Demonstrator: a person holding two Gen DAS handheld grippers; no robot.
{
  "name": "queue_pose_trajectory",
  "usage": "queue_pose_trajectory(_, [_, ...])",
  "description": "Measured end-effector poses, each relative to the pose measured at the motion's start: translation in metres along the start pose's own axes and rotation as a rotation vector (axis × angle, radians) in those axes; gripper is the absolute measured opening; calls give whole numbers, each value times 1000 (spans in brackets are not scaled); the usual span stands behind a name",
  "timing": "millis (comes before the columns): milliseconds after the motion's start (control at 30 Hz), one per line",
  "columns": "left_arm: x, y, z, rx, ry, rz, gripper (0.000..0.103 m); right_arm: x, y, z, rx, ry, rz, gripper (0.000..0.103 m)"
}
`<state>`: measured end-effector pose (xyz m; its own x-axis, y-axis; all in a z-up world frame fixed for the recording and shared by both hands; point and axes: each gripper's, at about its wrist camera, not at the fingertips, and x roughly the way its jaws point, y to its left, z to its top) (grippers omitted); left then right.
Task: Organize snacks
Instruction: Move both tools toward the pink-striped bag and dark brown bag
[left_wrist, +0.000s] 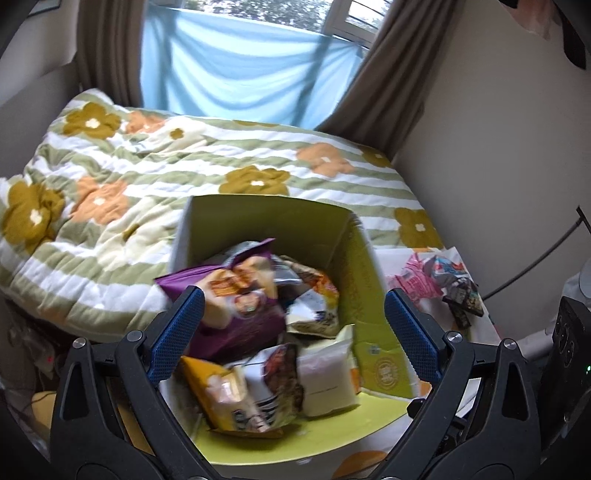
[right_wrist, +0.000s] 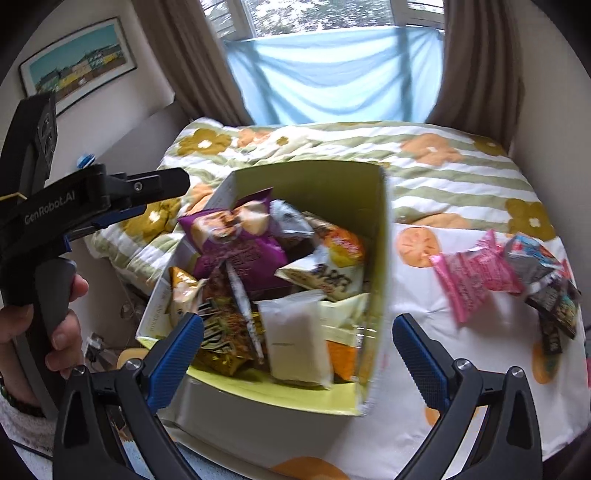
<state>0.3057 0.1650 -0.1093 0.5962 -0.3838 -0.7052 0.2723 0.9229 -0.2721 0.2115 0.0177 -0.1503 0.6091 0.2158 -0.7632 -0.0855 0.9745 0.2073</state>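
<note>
Mostly done, judging by the green box (right_wrist: 314, 177) on the surface crammed with packets, with both left tongs (left_wrist: 293, 321) and right tongs (right_wrist: 297, 343) spread wide and empty above it, yet pink packets (right_wrist: 476, 277) and dark packets (right_wrist: 554, 310) remaining loose beside it.

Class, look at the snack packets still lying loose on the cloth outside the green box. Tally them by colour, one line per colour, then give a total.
Pink packets: 2
Grey and blue packet: 1
Dark packets: 2, though blur makes this pile hard to separate
Total: 5 on the cloth, beside the box
</note>
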Motion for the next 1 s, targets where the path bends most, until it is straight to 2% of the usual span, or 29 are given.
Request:
queue_pose_trajectory(133, [16,-42,7,68,15,-17,97,-14,-34,0,56,-28,-24,102])
queue_pose_trajectory(333, [52,-113,9,118,53,-51,97,-38,-104,0,117,-49,-65,102])
queue_pose_trajectory(600, [133,-225,7,202,161,-50,97,-70,-218,8,206,-65,-121,102])
queue_pose_trajectory(767, [183,-279,8,259,226,27,97,-77,-291,16,267,-39,-116,102])
queue_pose_trajectory(900, [212,-303,8,320,275,73,97,-69,-332,23,283,6,-144,102])
queue_pose_trajectory(1000, [232,-306,6,399,319,150,97,-56,-349,23,288,40,-135,102])
